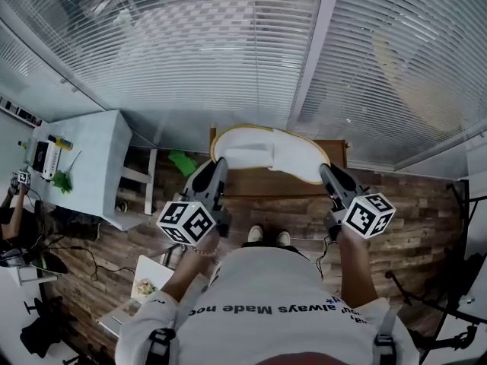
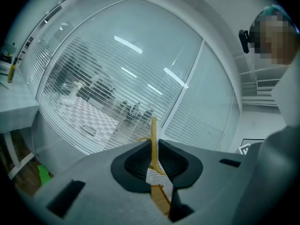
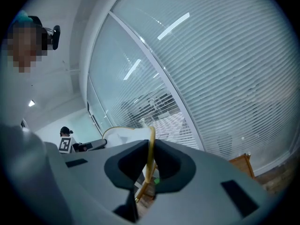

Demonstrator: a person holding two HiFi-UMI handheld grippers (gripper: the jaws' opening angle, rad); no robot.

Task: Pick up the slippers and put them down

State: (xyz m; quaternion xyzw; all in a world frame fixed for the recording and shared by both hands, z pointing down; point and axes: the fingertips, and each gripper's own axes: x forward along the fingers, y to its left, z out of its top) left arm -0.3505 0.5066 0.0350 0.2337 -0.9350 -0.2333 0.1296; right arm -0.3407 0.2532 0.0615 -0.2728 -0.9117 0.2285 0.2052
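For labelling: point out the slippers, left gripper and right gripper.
slippers (image 1: pixel 262 150), head view, white middle surface
left gripper (image 2: pixel 153 146), left gripper view, between jaw tips
right gripper (image 3: pixel 150 159), right gripper view, between jaw tips

The left claw (image 2: pixel 156 159) is pinched tight on the thin yellow rim of a slipper (image 2: pixel 153 134), which stands upright in it. A white label (image 2: pixel 154 176) sits just below the pinch. Beyond the claw hang window blinds (image 2: pixel 117 74). Far left of the claw is a white bench (image 2: pixel 16 104), and lower left of the claw, something green (image 2: pixel 43 175).
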